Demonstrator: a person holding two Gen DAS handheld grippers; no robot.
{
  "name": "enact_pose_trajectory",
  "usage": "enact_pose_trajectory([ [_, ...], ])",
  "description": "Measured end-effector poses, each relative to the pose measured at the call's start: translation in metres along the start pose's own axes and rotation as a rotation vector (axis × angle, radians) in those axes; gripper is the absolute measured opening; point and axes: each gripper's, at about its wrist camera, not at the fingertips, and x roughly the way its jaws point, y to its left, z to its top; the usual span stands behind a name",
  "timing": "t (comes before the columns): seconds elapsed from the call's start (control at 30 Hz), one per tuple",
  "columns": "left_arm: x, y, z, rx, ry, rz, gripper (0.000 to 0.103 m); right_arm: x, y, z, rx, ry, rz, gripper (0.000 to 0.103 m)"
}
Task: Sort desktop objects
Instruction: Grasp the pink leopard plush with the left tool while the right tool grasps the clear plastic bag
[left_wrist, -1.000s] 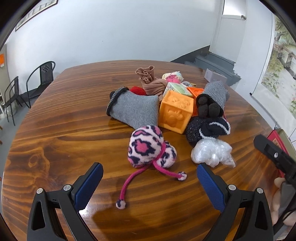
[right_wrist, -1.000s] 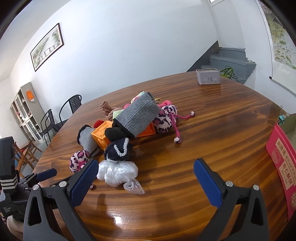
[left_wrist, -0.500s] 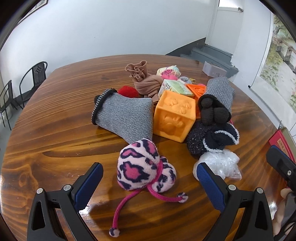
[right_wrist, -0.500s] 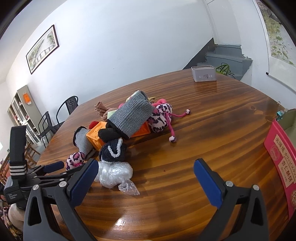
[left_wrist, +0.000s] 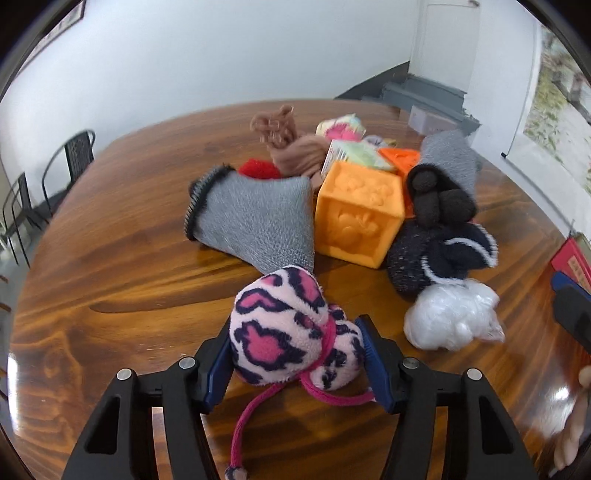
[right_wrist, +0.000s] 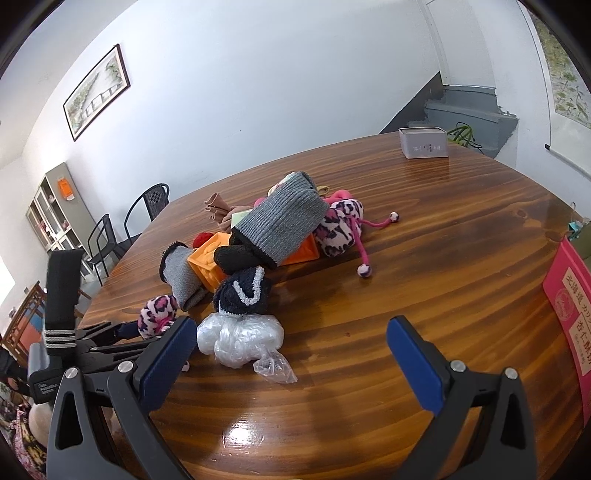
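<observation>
Leopard-print pouch (left_wrist: 291, 328) between left tongs (left_wrist: 295, 363)

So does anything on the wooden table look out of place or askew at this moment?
Nothing looks damaged or spilled. The clutter is one jumbled heap: a grey knitted sleeve lies tilted across the orange embossed cube, and a crumpled clear plastic bag sits loose beside it. The left gripper clamps a pink leopard-print plush.

Beyond the left gripper (left_wrist: 295, 354), whose jaws press both sides of the pink leopard-print pouch (left_wrist: 288, 339), the grey knit sleeve (left_wrist: 258, 221) and orange embossed cube (left_wrist: 360, 218) block the way forward, with the crumpled clear plastic bag (left_wrist: 452, 319) just right of the right jaw. Left of the left jaw lies bare wooden table (left_wrist: 110, 258). Between and ahead of the spread jaws of the right gripper (right_wrist: 291, 354) the tabletop is free, the bag touching only the left jaw's outer reach.
</observation>
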Motion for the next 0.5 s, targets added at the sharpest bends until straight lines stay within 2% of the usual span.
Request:
enact_pose_trajectory([
  [0.2, -0.037, 0.009, -0.003, -0.028, -0.087, -0.012, 0.063, 0.010, 0.012, -0.005, -0.068, 0.035, 0.005, 0.103],
  [0.3, -0.044, 0.017, -0.006, -0.062, -0.088, -0.024, 0.063, 0.020, 0.018, -0.007, -0.086, 0.087, 0.022, 0.103],
  [0.5, -0.048, 0.029, -0.008, -0.119, -0.083, -0.029, 0.063, 0.044, 0.051, -0.004, -0.173, 0.170, -0.022, 0.103],
])
